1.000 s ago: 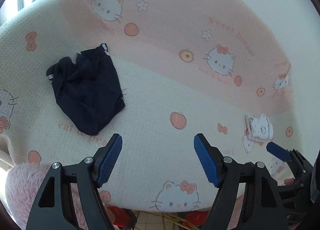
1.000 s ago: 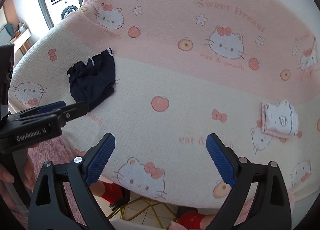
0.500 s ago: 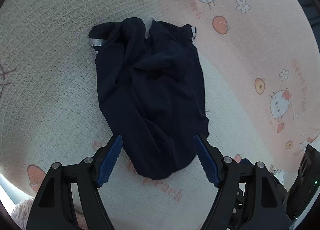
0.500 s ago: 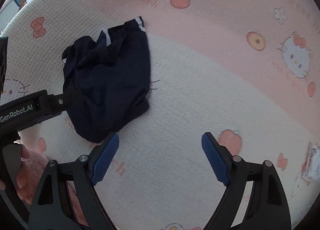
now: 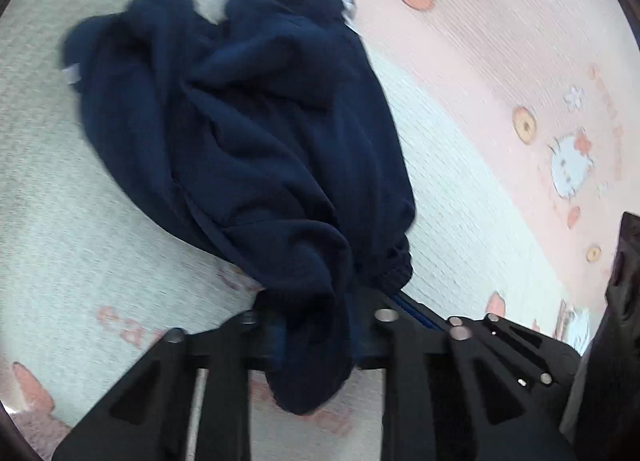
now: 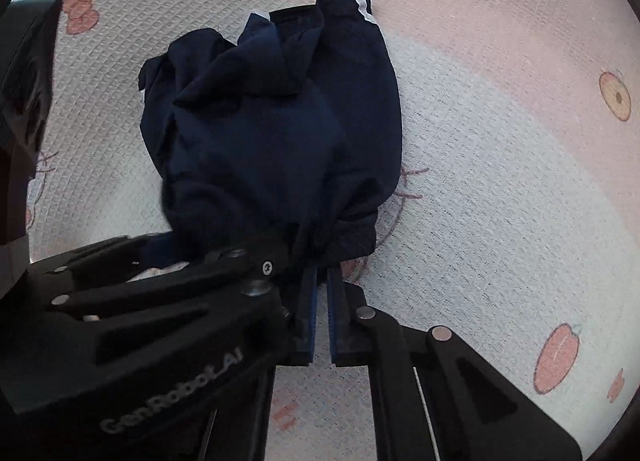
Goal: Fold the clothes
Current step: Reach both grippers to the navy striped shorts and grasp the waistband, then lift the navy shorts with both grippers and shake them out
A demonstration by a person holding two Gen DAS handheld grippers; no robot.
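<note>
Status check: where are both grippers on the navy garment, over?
Both grippers have just closed on the near edge of the navy garment: left gripper bunching cloth, right gripper pinching beside it. Garment crumpled on the blanket. Nothing in the way.

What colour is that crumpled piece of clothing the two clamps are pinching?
Dark navy garment with a white stripe at its hem, clearest from the right wrist.

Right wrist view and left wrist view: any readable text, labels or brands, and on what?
"GenRobot.AI": on the left gripper body, seen in the right wrist view.
"ea...": pink print on the blanket in the left wrist view, rest hidden by the gripper.
Other pink lettering on the blanket: too blurred or cut off to read.
Navy garment: no text visible.
</note>
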